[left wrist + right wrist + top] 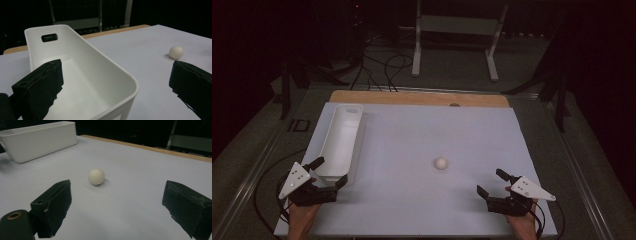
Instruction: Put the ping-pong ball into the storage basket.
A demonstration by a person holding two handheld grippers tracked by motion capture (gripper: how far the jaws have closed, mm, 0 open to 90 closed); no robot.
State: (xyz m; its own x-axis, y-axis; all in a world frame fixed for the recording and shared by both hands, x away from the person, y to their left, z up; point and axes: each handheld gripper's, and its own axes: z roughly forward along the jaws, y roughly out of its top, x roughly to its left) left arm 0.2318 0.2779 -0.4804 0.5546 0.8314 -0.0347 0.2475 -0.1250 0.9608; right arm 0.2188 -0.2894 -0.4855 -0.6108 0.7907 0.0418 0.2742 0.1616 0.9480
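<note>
**Table stock: one egg, one bin, two grippers**

We count one white egg (441,163) lying loose on the pale tabletop (422,210), right of centre and well apart from everything else; one long white plastic bin (340,141) along the left side (a handle slot in its far end wall). We hold the left gripper (331,173) at the bin's near end, jaws spread wide astride its corner; the right gripper (493,182) near the front right, jaws wide and empty, pointed toward the egg.
</note>
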